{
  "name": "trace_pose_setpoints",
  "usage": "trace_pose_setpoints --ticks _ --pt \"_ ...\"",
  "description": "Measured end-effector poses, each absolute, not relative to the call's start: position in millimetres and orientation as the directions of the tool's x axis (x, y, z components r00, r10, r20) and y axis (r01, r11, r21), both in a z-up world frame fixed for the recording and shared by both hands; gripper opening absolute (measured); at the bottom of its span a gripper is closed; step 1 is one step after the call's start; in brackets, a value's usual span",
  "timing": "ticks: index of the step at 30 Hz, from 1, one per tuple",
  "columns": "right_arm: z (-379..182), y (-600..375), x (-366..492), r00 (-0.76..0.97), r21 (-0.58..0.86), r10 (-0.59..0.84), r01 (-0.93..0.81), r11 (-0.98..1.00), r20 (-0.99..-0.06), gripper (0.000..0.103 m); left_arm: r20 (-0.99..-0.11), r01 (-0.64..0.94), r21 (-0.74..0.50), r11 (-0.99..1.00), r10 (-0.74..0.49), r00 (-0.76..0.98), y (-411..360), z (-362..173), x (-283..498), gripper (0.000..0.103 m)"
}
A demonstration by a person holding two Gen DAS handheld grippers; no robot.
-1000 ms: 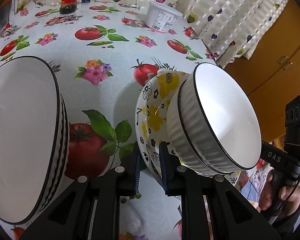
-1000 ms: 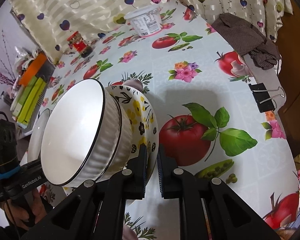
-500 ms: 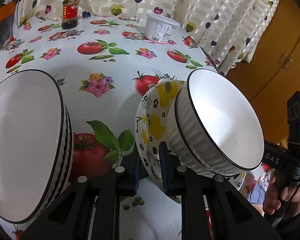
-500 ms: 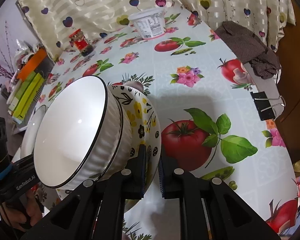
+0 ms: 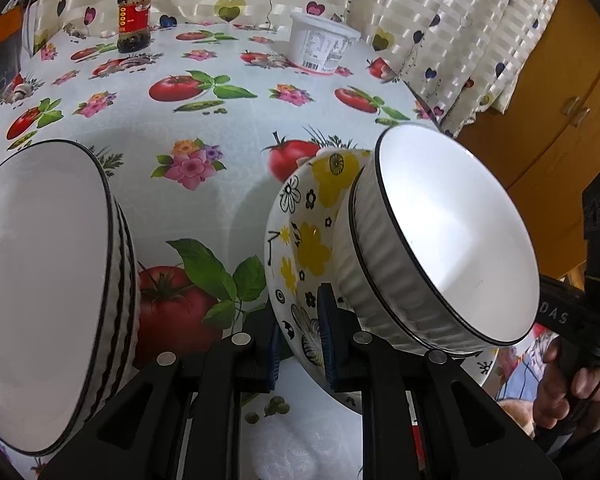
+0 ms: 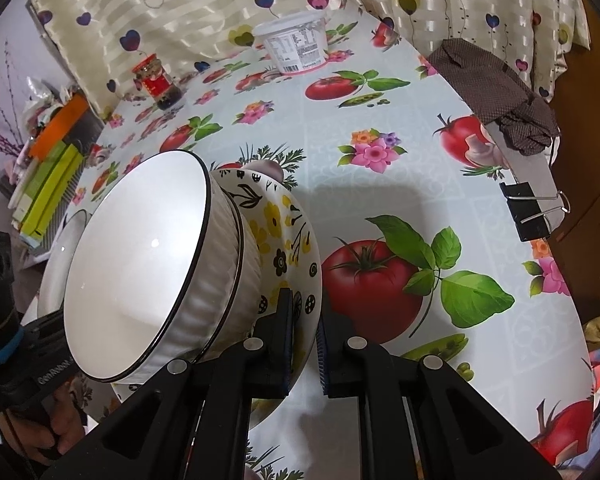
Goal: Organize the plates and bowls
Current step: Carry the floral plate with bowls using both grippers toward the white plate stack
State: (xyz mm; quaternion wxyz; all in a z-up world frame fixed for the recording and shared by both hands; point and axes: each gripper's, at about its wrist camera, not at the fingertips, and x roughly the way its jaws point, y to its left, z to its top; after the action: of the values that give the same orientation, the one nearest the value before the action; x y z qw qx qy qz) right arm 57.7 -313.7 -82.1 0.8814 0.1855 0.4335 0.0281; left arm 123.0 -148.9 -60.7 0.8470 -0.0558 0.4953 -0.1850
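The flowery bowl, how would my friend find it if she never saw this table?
Start at the tomato-print tablecloth. Near its front edge both tools grip one stack of dishes. The flowery bowl is the outer one, with yellow and black flowers; the ribbed white bowl nested inside it is plain with a black rim.

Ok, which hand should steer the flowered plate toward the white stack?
Left, probably: left gripper and right gripper both clamp the flowered plate, but the white stack sits beside the left one.
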Motion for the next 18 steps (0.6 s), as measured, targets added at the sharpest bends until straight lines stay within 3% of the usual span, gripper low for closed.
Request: trace_pose_setpoints --ticks 18 --pt "-83.6 -315.8 58.0 0.624 0.350 0.213 0.103 0.931 -0.751 0.011 -0.815 0.259 -0.294 0.920 -0.383 0.435 -145.6 -61.7 125.7 0.015"
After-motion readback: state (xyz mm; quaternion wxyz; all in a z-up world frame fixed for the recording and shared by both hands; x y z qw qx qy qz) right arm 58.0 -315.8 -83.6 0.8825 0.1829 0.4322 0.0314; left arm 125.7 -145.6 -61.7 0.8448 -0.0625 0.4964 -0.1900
